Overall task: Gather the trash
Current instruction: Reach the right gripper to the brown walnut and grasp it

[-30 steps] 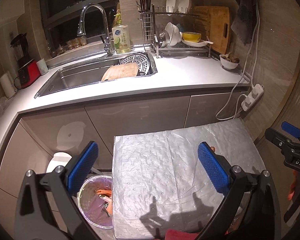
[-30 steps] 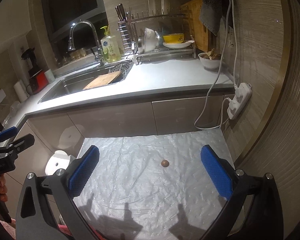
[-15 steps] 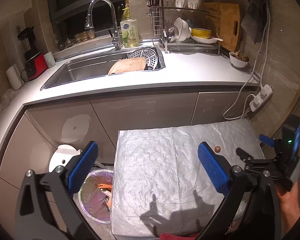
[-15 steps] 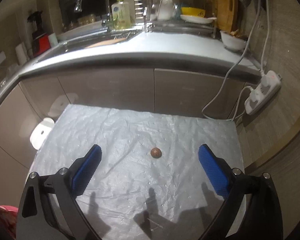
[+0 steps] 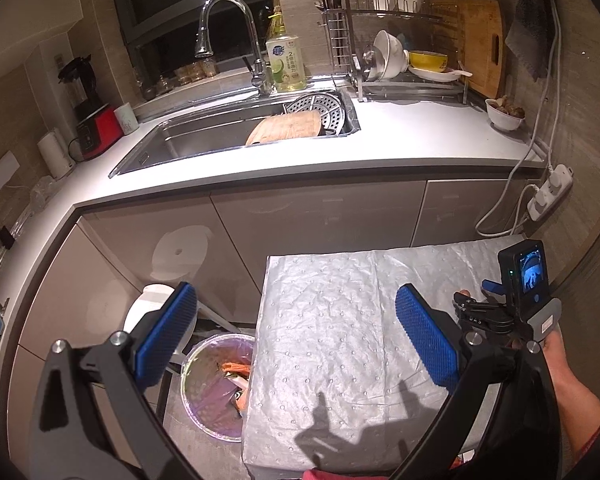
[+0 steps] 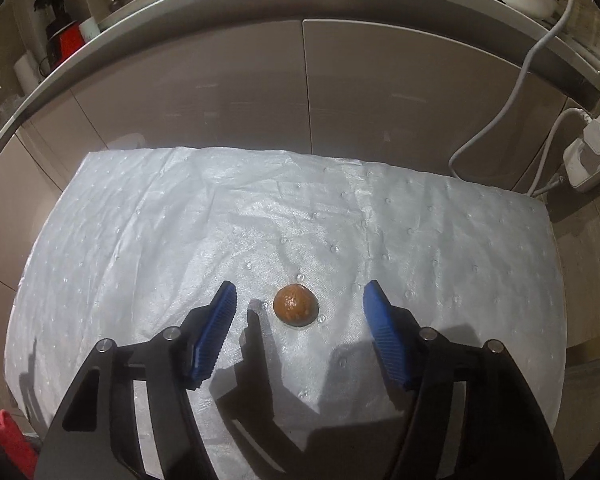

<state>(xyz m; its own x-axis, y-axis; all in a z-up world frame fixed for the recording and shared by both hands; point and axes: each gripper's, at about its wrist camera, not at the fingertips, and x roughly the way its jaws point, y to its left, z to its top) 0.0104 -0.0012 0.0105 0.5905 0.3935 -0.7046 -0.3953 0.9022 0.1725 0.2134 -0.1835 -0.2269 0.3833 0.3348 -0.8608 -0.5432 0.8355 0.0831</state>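
Hovering your right gripper low over the silver padded mat, jaws apart with a small round brown piece of trash sitting between the blue pads. Neither pad touches it; there's a gap on both sides. The piece rests on the mat, roughly mid-width, toward your near edge.

Your left gripper is held higher, jaws wide apart, nothing between them. One pad is over the floor beside the mat, the other over the mat itself. In the left wrist view the brown piece is hidden behind the right-hand rig.

The trash bin stands on the floor just left of the mat's edge, lined with a purple bag, with orange scraps already inside. Its white lid stands open behind it, near the cabinet doors.
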